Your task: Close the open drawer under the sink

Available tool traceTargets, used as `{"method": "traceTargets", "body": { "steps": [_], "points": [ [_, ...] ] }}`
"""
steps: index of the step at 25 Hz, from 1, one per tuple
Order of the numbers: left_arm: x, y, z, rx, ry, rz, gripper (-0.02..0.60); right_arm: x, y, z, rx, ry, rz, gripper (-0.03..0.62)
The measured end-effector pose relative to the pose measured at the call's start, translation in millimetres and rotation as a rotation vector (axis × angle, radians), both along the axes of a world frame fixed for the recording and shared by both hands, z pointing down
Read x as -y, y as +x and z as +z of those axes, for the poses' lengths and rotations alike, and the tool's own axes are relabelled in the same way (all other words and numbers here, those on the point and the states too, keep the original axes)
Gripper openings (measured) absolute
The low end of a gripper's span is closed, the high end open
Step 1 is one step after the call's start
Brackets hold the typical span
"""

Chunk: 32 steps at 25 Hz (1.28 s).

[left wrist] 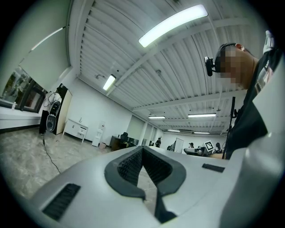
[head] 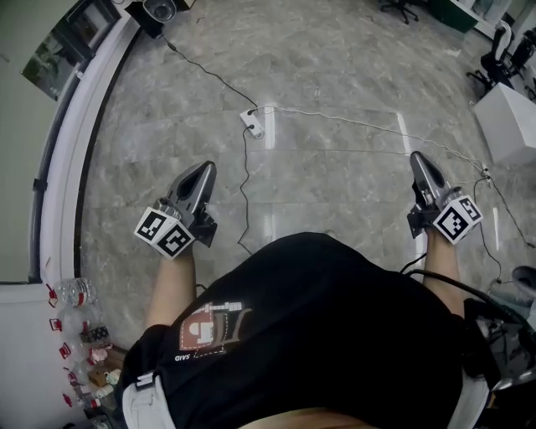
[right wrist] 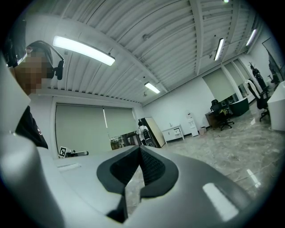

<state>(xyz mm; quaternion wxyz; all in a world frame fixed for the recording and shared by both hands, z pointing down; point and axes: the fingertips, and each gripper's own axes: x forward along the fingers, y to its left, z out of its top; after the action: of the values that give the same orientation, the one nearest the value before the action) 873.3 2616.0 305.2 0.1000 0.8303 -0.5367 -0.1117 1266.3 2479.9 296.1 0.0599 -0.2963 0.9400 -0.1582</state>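
Drawer under the sink: in none of the three views, so no place to give for it.

At 9 o'clock of the head view, left claw (head: pixel 204 170), held level over the grey marbled floor (head: pixel 335 75), jaws together, nothing between them. In the left gripper view, the same left claw (left wrist: pixel 142 148): ribbed pads (left wrist: pixel 129 164) meeting at the far tip, only floor showing through the slit behind.

At 3 o'clock, well apart from it, right claw (head: pixel 417 159), likewise level, closed and empty. In the right gripper view, right claw (right wrist: pixel 140 147) with pads (right wrist: pixel 151 167) touching at the tip.

Behind each claw, a marker cube: left cube (head: pixel 165 231), right cube (head: pixel 457 218), each with a forearm under it.

At 12 o'clock on the floor, between the two claws, a white power strip (head: pixel 253 123), with thin cables (head: pixel 243 180) trailing from it.

At 6 o'clock, the person's black T-shirt (head: pixel 335 318). At 8 o'clock, plastic bottles (head: pixel 77 293) beside a white ledge. At 11 o'clock, a black speaker (head: pixel 159 10). At 2 o'clock, office chairs (head: pixel 502 52), with a white cabinet (head: pixel 511 121) just below them.
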Motion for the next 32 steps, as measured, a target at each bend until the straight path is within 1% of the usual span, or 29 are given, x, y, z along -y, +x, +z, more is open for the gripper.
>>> {"method": "traceTargets", "body": {
  "steps": [3,5,7,10,14,17,19,23,26,28,32],
  "points": [
    [38,12,0,0.017,-0.003,-0.025,-0.009,50,5,0,0.013,0.006,-0.034,-0.009],
    [70,20,-4,0.03,0.01,-0.057,-0.009,90,11,-2,0.021,0.02,-0.062,-0.009],
    [105,27,-10,0.01,0.022,-0.096,-0.009,133,15,-7,0.016,0.031,-0.09,-0.009],
    [157,49,-17,-0.017,0.029,-0.12,-0.009,193,29,-16,0.001,0.048,-0.132,-0.009],
    [232,81,-31,-0.013,0.056,-0.12,-0.009,270,47,-30,-0.004,0.08,-0.146,-0.009],
    [272,102,-34,0.005,0.062,-0.089,-0.009,307,57,-26,-0.007,0.077,-0.142,-0.009],
    [294,105,-36,0.013,0.06,-0.077,-0.009,328,59,-25,-0.01,0.076,-0.138,-0.009],
    [335,87,-37,-0.001,0.066,-0.081,-0.009,368,45,-25,-0.017,0.077,-0.132,-0.009],
    [365,63,-32,-0.003,0.071,-0.066,-0.009,393,19,-22,-0.031,0.076,-0.124,-0.009],
    [388,40,-31,0.003,0.078,-0.054,-0.009,412,-3,-23,-0.039,0.081,-0.112,-0.009],
    [439,-18,-36,0.009,0.104,-0.03,-0.009,455,-53,-30,-0.037,0.101,-0.072,-0.009]
  ]
}}
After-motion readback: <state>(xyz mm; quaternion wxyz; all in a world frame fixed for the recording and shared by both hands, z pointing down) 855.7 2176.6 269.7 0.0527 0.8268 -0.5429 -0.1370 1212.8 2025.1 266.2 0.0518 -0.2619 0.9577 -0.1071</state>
